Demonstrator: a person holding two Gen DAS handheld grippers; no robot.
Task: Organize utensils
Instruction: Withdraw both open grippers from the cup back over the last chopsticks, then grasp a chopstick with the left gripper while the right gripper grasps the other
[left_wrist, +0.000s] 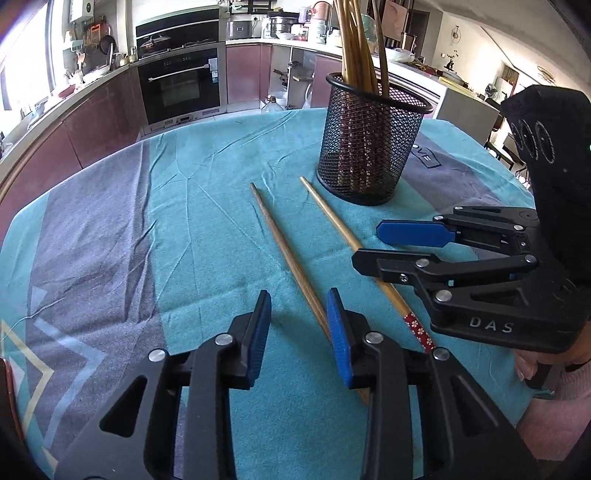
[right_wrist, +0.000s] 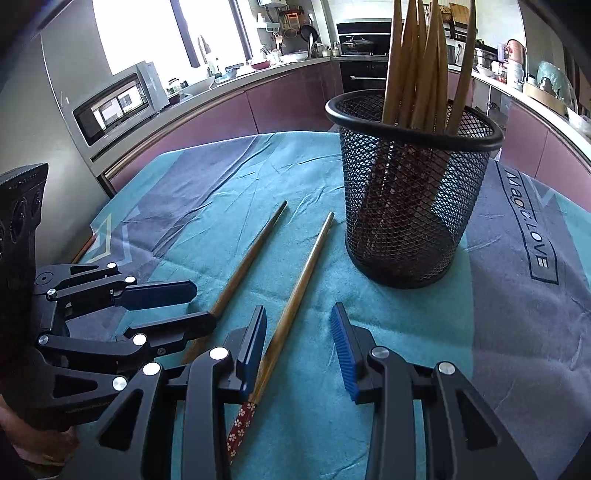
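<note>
Two wooden chopsticks lie side by side on the teal cloth: a plain one (left_wrist: 280, 243) (right_wrist: 251, 254) and one with a red flowered end (left_wrist: 347, 236) (right_wrist: 299, 288). A black mesh holder (left_wrist: 369, 147) (right_wrist: 410, 192) with several chopsticks upright stands just beyond them. My left gripper (left_wrist: 299, 306) (right_wrist: 201, 304) is open and empty, low over the near part of the plain chopstick. My right gripper (right_wrist: 299, 321) (left_wrist: 365, 243) is open and empty, over the flowered chopstick, which lies by its left finger.
The teal and grey tablecloth (left_wrist: 129, 229) covers the table, with its edge at the far side. Kitchen counters and an oven (left_wrist: 181, 85) lie beyond. A microwave (right_wrist: 118, 103) stands at the left in the right wrist view.
</note>
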